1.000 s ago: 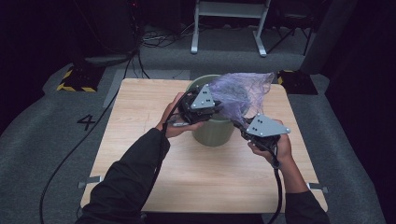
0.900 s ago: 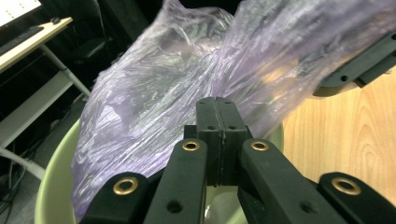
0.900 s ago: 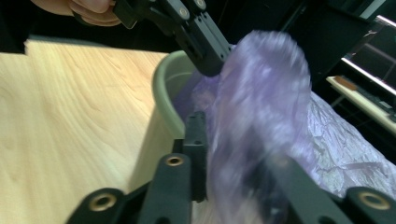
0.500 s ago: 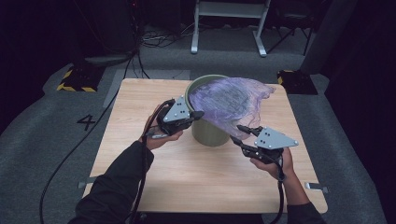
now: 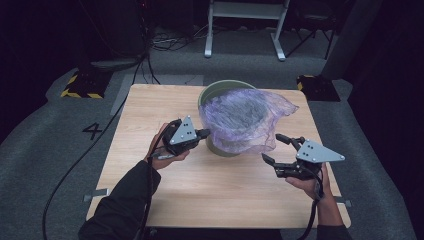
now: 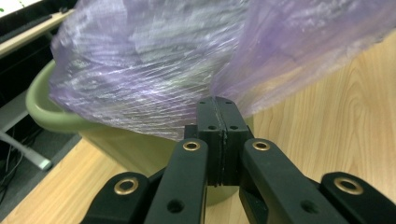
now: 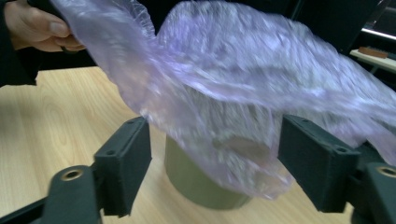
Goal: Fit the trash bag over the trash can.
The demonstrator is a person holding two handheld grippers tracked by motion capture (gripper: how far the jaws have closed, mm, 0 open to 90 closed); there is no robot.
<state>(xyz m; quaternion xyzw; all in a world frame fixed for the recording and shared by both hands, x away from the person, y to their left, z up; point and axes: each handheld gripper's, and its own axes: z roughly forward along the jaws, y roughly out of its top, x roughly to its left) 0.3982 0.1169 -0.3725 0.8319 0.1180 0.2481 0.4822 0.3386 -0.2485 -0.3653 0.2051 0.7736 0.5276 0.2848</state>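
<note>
- On the wooden table [image 5: 150, 115], toward its far middle, stands the green bucket [image 5: 212, 94] with the purple plastic bag [image 5: 247, 117] draped over its mouth and down its near side.
- Your left gripper [image 5: 202, 134] sits just beside the bucket's left flank, at the bag's left edge. In the left gripper view the jaws are pressed together with the film running into their tips — they look clamped on the bag [image 6: 187, 65], and the bucket [image 6: 70, 119] rises right behind them.
- Your right gripper [image 5: 277, 149] is held low to the right of the bucket, its jaws spread wide apart. The bag's loose lower-right edge hangs just beyond the jaw tips in the high view; I can't tell whether it touches them.
- In the right gripper view the bag [image 7: 243, 93] billows across the gap between your open jaws, the bucket's base [image 7: 196, 179] showing beneath it — nothing is pinched there.
- Your left hand [image 7: 35, 25] shows in that view's top-left corner, by the far edge of the film.
</note>
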